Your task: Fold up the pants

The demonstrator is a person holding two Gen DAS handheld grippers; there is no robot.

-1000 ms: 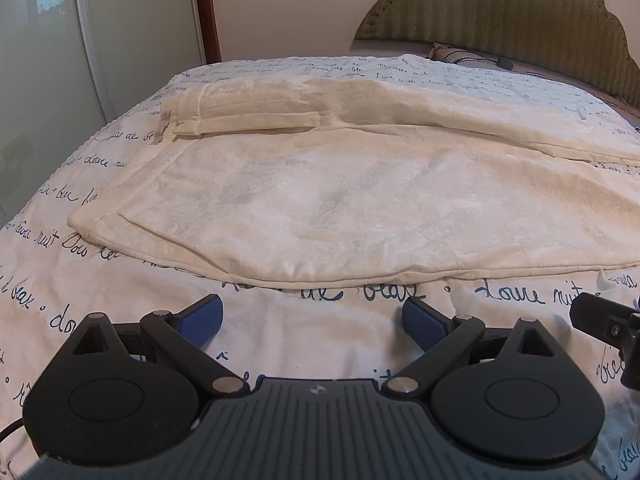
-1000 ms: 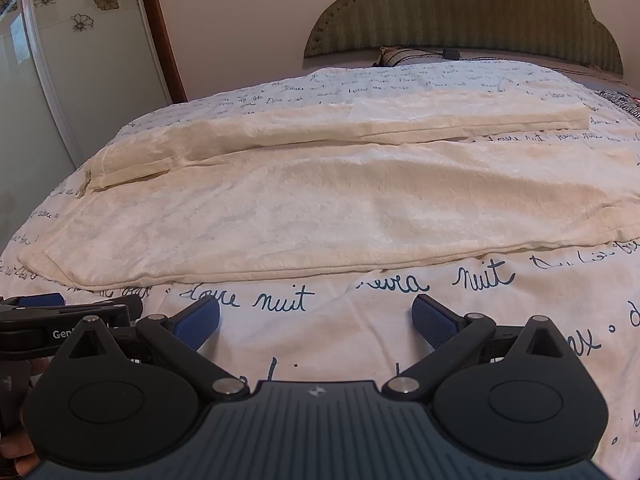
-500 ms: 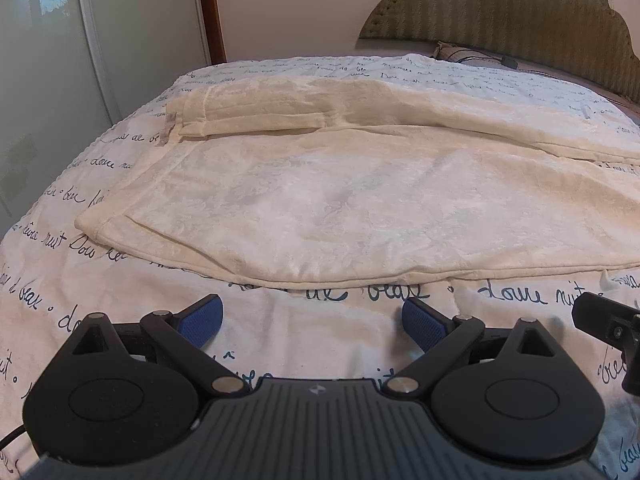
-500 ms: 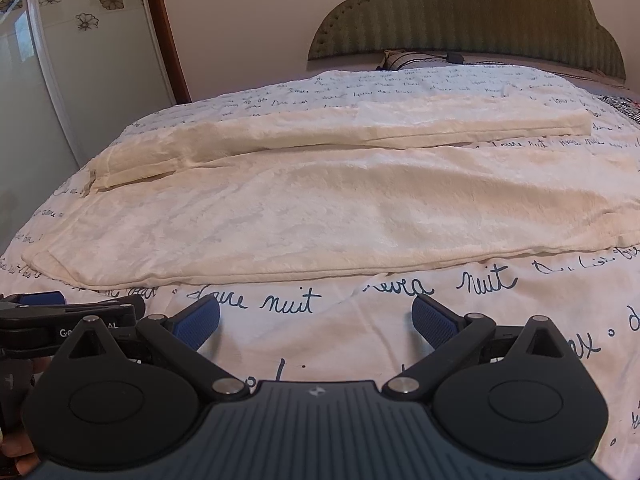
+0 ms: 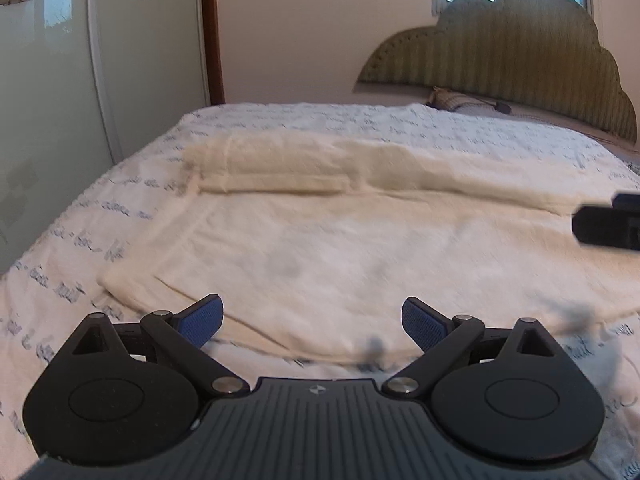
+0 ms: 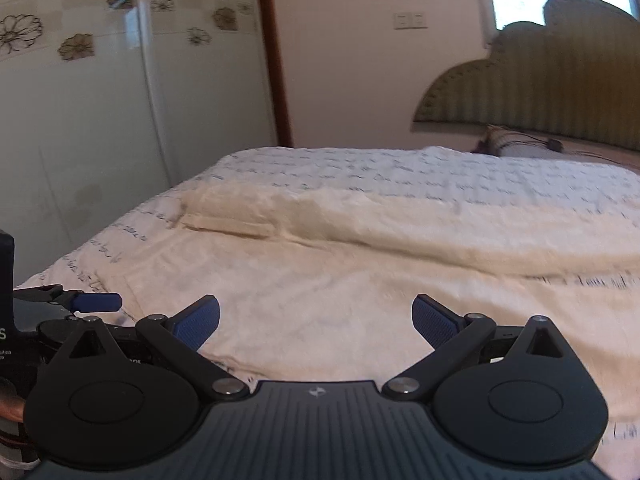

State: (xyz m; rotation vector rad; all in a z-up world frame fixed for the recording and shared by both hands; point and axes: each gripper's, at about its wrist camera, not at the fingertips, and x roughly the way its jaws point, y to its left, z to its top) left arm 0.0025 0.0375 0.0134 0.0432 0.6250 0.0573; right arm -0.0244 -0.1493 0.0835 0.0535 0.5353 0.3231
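Note:
Cream pants (image 5: pixel 328 248) lie flat across the bed, one leg near me and the other behind it; they also show in the right wrist view (image 6: pixel 360 280). The waistband end is at the left (image 5: pixel 132 276). My left gripper (image 5: pixel 312 322) is open and empty, just above the near edge of the pants. My right gripper (image 6: pixel 316 320) is open and empty, above the near leg. Part of the right gripper shows at the right of the left wrist view (image 5: pixel 608 226), and the left gripper's fingertip (image 6: pixel 98 302) shows at the left of the right wrist view.
The bed has a white cover (image 5: pixel 60 264) with blue handwriting print. A padded green headboard (image 5: pixel 520 80) and a pillow (image 5: pixel 452 100) are at the far right. A glass wardrobe door (image 6: pixel 80 140) stands to the left of the bed.
Both grippers have moved forward and to the left, over the near edge of the pants, and tilted up. Both stay open. The pants have not moved.

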